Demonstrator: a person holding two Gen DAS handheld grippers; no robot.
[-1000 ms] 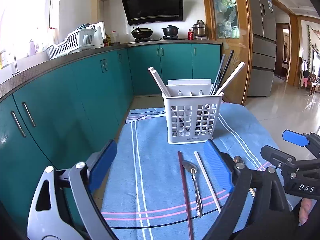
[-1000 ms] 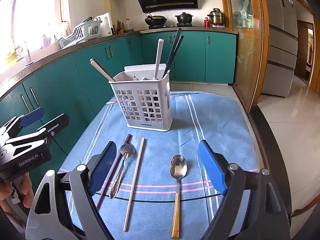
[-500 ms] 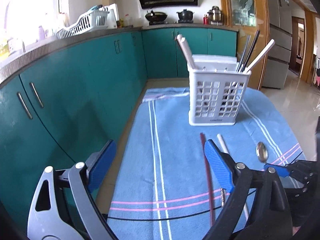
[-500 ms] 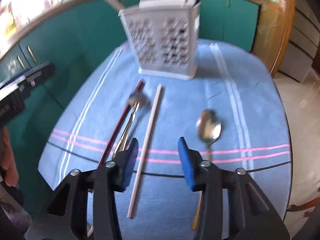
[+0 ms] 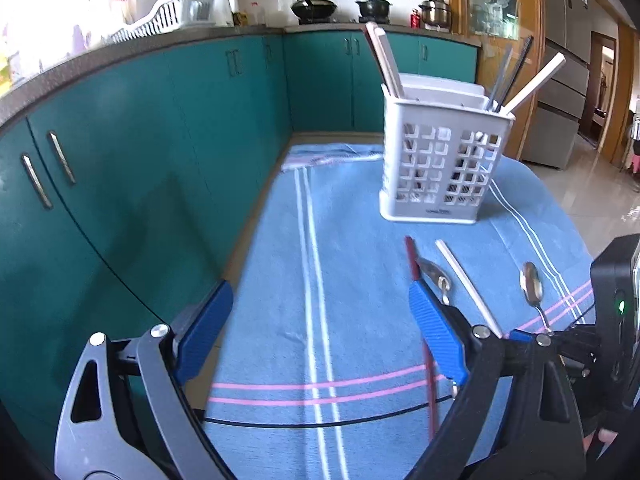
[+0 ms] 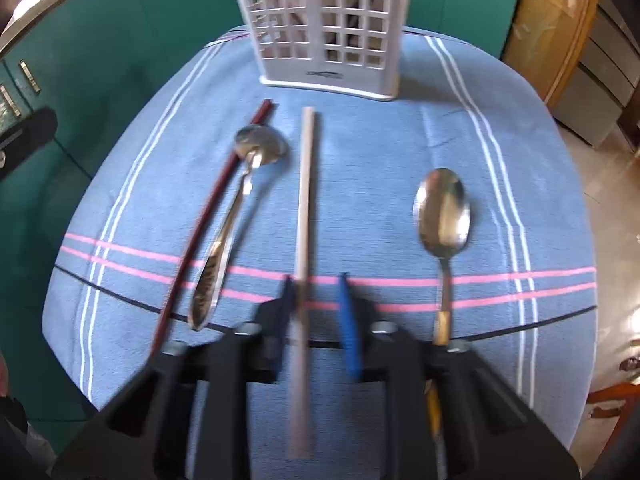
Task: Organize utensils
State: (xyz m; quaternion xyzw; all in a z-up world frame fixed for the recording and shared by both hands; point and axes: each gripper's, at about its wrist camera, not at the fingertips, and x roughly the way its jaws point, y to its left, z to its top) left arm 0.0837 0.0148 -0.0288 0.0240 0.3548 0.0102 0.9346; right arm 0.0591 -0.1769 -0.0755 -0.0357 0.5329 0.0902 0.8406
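A white slotted utensil holder [image 5: 442,168] [image 6: 328,24] stands on the blue striped cloth [image 5: 340,280] and holds several chopsticks. On the cloth lie a dark red chopstick [image 6: 208,216], a silver spoon [image 6: 240,208], a white chopstick [image 6: 305,200] and a gold-handled spoon [image 6: 442,216]. My right gripper [image 6: 316,308] is low over the cloth, narrowly open, with the white chopstick lying between its fingers against the left one. My left gripper [image 5: 320,336] is wide open and empty above the cloth's near left part.
Teal cabinets [image 5: 140,152] run along the left under a counter with a dish rack [image 5: 176,12]. A stove with pots [image 5: 340,6] is at the back. A fridge [image 5: 560,80] and tiled floor are to the right. The cloth ends at the table's edges.
My right gripper has dropped down to the cloth and narrowed around the white chopstick. My left gripper has drifted left and stayed open.
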